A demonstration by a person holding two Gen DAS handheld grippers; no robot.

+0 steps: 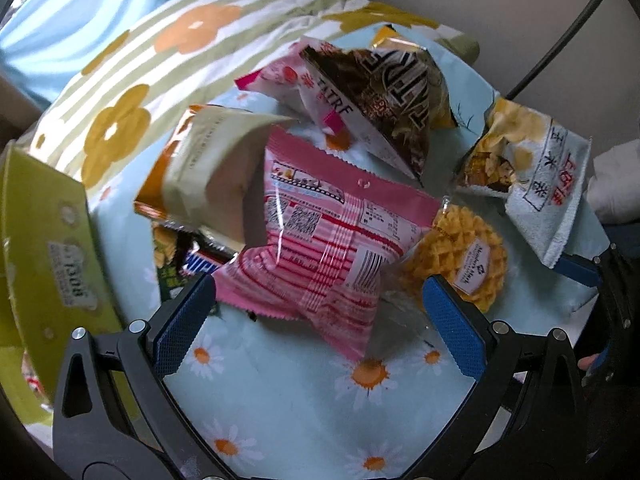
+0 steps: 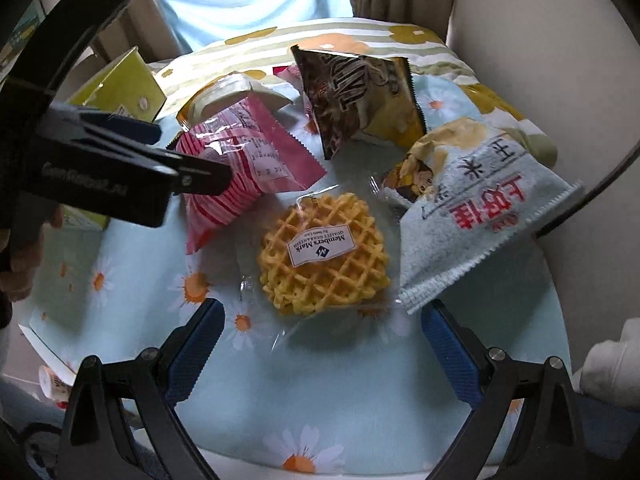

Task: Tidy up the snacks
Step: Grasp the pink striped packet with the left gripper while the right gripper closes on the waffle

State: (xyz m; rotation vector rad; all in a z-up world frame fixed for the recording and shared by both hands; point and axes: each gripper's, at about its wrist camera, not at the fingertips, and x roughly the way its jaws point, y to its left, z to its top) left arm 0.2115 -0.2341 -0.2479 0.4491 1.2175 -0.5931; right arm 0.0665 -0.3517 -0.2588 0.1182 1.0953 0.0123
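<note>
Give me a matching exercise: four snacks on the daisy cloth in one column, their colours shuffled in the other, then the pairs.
Things:
1. waffle
2. striped packet
3. corn snack bag
4. chocolate bag

Colours:
A. pale blue with red characters
B. dark brown and gold
C. golden yellow, white label
D. pink and white

Pairs: 1-C, 2-D, 3-A, 4-B

My left gripper (image 1: 318, 304) is held with jaws spread wide, blue pads (image 1: 182, 322) facing each other, nothing between them. My right gripper (image 2: 322, 344) is likewise spread wide, pads (image 2: 450, 350) clear of contact. In the right wrist view the left gripper (image 2: 120, 160) sits at far left, seen side-on, my left hand (image 2: 24, 256) gripping behind it.
</note>
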